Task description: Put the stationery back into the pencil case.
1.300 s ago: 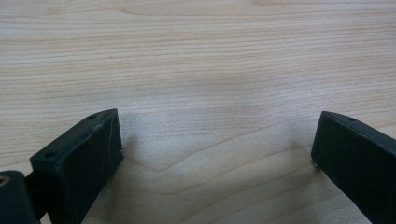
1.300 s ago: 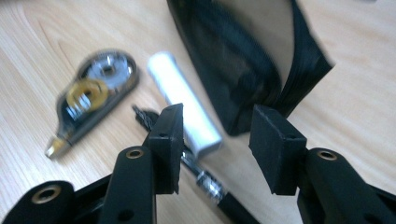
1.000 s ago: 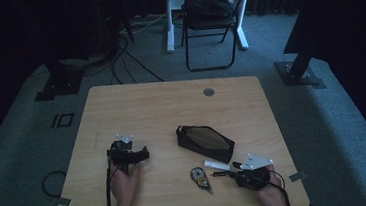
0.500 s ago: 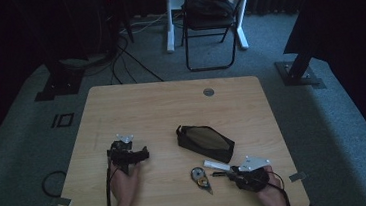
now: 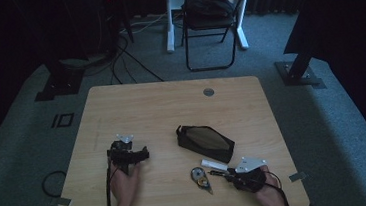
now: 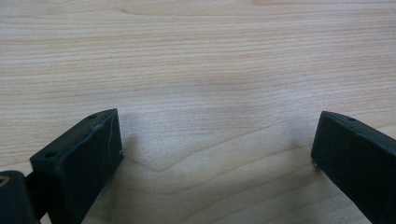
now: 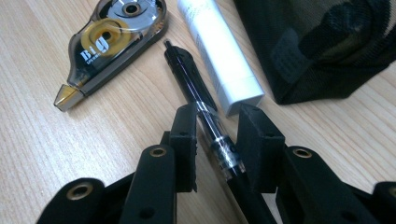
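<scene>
Pale wood of the table (image 5: 171,104) carries everything, with dark carpet and a folding chair (image 5: 211,20) behind it. From the high view, your right gripper (image 5: 230,173) sits at the near right corner, and the black pen (image 5: 222,172) lies just in front of it, between the correction tape dispenser (image 5: 200,176) and the white tube (image 5: 214,164). The black mesh pouch (image 5: 205,142) is just beyond them. Your left gripper (image 5: 142,152) rests well apart on the left side, so the right hand is clearly the nearer one.

From the left gripper view, its fingers (image 6: 88,154) are spread wide over bare wood, with nothing between them.

From the right gripper view, the pen (image 7: 205,112) runs lengthwise away from you, its long axis passing straight between the fingers (image 7: 184,140). They have just been closing and now stand narrow on both sides of the clear barrel; you cannot tell if the pads already press on it. The tube (image 7: 219,51) lies almost parallel, just beside the right finger, so I judge the grip must stay centred on the pen.
</scene>
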